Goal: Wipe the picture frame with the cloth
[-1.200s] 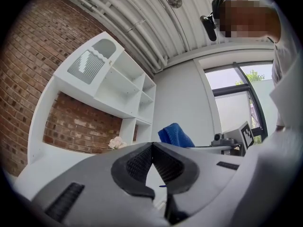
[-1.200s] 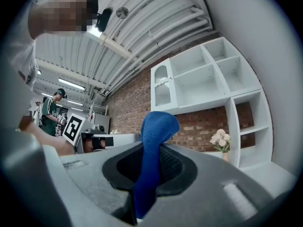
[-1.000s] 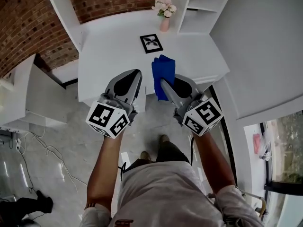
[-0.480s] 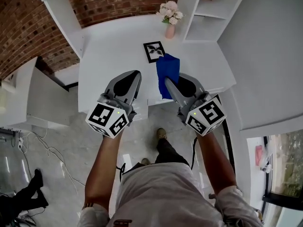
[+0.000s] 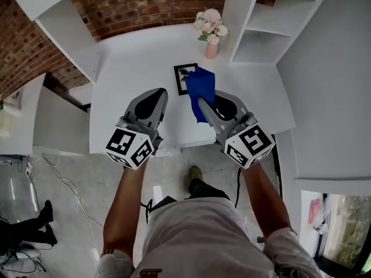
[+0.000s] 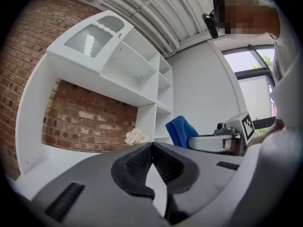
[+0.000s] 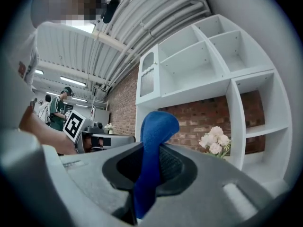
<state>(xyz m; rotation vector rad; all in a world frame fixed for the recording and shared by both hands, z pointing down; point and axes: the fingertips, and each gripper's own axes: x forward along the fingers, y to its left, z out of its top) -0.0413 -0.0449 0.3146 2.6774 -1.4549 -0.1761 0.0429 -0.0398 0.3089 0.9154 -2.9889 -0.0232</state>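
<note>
Now, nearest: grey left gripper (image 5: 156,94) held level over white desk (image 5: 127,74), jaws pressed together, nothing between. Beside it, grey right gripper (image 5: 201,101) is clamped on blue fabric cloth (image 5: 200,84). Cloth is seen over right part of black rectangular picture frame (image 5: 181,76), laid flat on desk; contact cannot be told. Farther: pink vase with pale flowers (image 5: 211,45).

Red brick wall (image 5: 151,4), white desk (image 5: 133,74), white shelf unit (image 5: 261,33), pale glossy floor (image 5: 75,181)
</note>
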